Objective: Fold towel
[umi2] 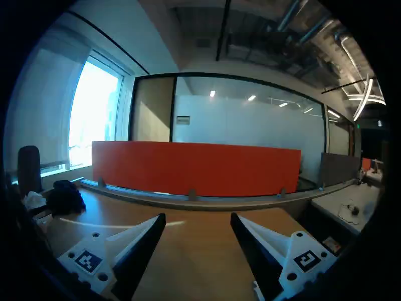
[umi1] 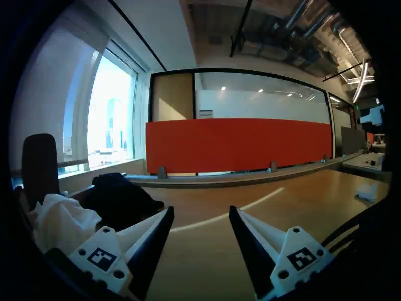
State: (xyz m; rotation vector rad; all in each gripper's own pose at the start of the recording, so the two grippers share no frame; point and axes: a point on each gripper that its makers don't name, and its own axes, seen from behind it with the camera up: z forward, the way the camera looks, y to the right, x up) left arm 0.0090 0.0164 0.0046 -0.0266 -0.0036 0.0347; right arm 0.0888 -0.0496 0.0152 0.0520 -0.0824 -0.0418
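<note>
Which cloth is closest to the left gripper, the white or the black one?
The white cloth, bunched beside the left gripper; the black cloth lies behind it, farther off.

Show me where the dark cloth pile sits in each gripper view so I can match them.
Left gripper view: dark cloth at lower left, large and near, with a white cloth beside it.
Right gripper view: dark cloth small, at the far left edge.
Shared landmark: the orange divider across the middle of both.
</note>
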